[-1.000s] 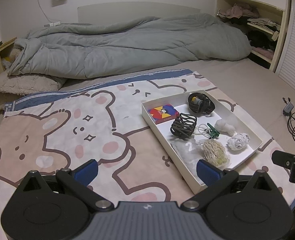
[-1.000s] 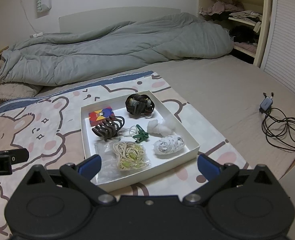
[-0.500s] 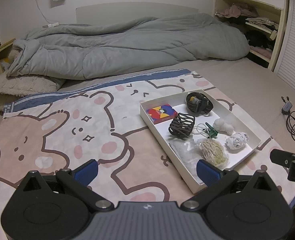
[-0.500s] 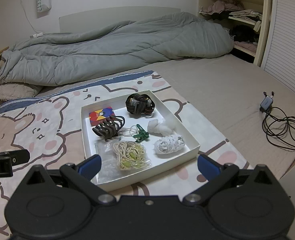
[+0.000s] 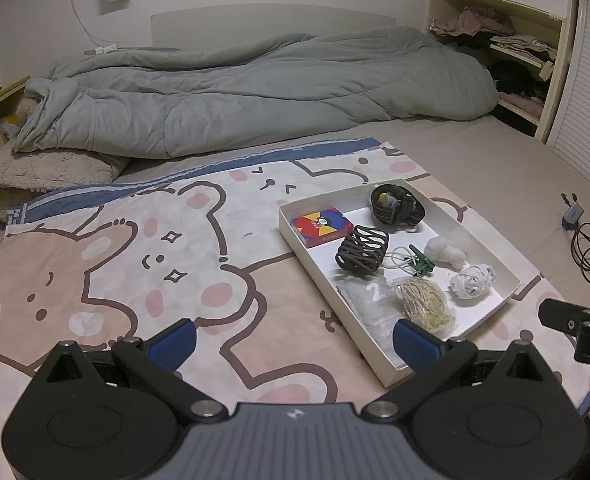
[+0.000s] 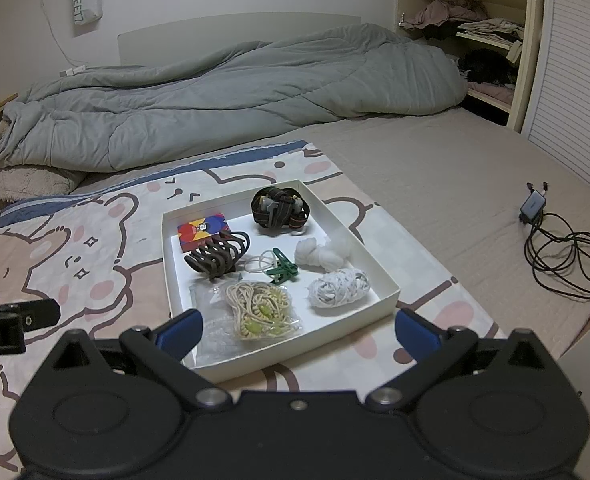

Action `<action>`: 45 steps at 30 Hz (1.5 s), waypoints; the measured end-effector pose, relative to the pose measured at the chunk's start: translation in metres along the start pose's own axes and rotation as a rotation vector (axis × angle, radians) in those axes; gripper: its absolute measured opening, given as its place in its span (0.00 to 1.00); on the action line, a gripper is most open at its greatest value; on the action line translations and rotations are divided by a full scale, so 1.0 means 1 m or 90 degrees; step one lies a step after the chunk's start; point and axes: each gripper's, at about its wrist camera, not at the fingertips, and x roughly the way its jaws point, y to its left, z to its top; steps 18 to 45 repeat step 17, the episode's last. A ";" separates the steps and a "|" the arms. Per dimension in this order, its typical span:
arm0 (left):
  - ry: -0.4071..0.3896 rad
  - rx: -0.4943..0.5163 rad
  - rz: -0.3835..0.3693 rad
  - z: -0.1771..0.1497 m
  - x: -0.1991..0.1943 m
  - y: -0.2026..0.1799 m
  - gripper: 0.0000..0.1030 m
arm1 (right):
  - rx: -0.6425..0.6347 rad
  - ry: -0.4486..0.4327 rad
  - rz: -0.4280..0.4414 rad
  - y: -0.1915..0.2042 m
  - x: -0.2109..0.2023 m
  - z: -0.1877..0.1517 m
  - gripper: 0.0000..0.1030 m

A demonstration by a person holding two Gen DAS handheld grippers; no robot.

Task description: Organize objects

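Both grippers hover with their jaws spread wide and empty: the left gripper over the bear-print blanket, the right gripper just above the near edge of the white tray. The tray lies on the blanket toward its right side and holds a bagged bundle of cream cord, a crumpled paper ball, a green clip, a white cotton wad, a dark claw hair clip, a colourful card box and a strapped headlamp. The blanket covers a beige bed, with a grey duvet heaped by the headboard. A black charger cable lies to the right. Open shelves with folded clothes stand in the corner.
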 end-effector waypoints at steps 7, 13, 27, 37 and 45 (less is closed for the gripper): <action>0.000 0.000 0.001 0.000 0.000 0.000 1.00 | -0.001 0.000 0.001 0.000 0.000 0.000 1.00; 0.000 -0.001 0.000 -0.001 0.001 0.000 1.00 | 0.001 0.000 0.002 0.000 -0.001 0.000 1.00; -0.001 -0.001 0.000 -0.001 0.001 0.000 1.00 | 0.001 0.001 0.003 0.001 -0.001 -0.001 1.00; -0.001 -0.001 0.000 -0.001 0.001 0.000 1.00 | 0.001 0.001 0.003 0.001 -0.001 -0.001 1.00; -0.001 -0.001 0.000 -0.001 0.001 0.000 1.00 | 0.001 0.001 0.003 0.001 -0.001 -0.001 1.00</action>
